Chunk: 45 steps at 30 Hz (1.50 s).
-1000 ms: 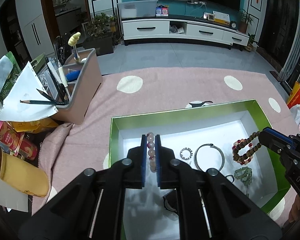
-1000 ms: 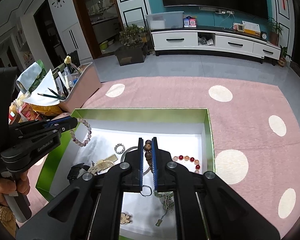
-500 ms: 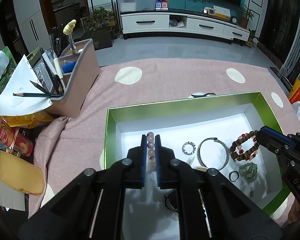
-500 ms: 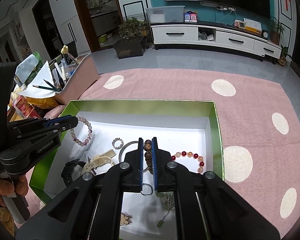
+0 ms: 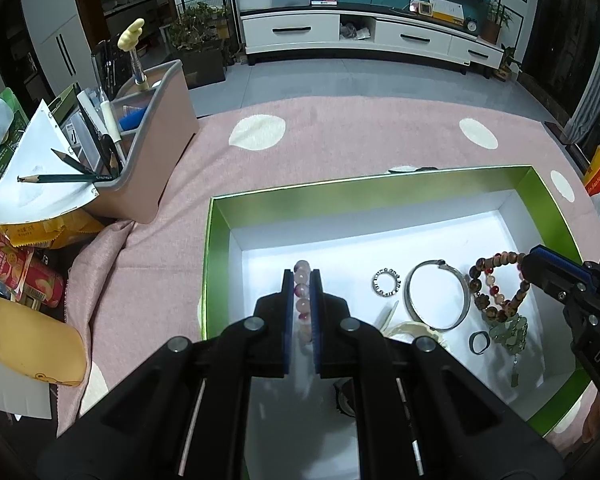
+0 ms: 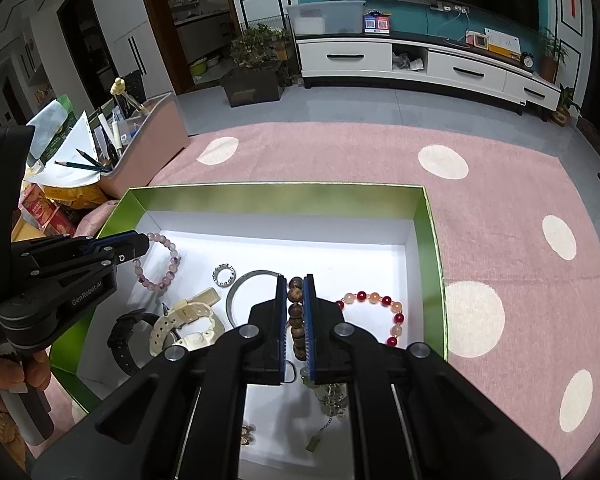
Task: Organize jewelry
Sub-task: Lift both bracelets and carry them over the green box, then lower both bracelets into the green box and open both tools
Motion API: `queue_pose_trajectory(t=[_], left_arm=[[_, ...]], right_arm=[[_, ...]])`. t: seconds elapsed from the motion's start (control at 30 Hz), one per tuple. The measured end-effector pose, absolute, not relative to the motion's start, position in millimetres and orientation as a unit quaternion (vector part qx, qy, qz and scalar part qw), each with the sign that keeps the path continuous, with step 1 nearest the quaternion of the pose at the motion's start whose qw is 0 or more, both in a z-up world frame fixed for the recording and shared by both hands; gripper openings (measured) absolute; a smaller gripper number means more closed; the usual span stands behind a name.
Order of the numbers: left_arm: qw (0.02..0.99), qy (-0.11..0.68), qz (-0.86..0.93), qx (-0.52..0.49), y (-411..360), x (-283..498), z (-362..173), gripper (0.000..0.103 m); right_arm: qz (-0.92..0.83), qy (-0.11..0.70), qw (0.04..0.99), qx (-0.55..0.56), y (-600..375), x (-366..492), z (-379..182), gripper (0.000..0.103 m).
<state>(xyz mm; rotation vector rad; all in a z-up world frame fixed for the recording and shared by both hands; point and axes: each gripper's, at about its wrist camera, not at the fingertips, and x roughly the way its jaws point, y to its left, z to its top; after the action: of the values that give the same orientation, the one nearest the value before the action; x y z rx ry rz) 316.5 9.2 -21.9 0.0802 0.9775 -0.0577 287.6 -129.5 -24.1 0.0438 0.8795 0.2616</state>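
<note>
left gripper (image 5: 301, 276) – jaws clenched on pale pink bead bracelet (image 6: 162, 266), held over left part of green box (image 5: 219, 216). right gripper (image 6: 295, 282) – jaws clenched on brown bead bracelet (image 6: 295, 312), held over right part of same box. on white box floor: metal bangle (image 5: 436, 296), small ring (image 5: 386, 281), cream watch (image 6: 188, 320), black watch (image 6: 126, 338). box rests on pink dotted cloth (image 6: 500, 208) covering counter.

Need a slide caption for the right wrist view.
Right gripper clamps a brown bead bracelet over the green box; left gripper holds a pale one.
</note>
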Motion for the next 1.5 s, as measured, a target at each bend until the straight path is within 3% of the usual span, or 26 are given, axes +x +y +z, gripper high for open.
queue_pose_trajectory(t=[1.5], left_arm=[[0.859,0.505,-0.011,0.082,1,326,-38,0.007]], right_arm=[[0.109,0.477,0.872,0.002,-132,291,-43,0.007]])
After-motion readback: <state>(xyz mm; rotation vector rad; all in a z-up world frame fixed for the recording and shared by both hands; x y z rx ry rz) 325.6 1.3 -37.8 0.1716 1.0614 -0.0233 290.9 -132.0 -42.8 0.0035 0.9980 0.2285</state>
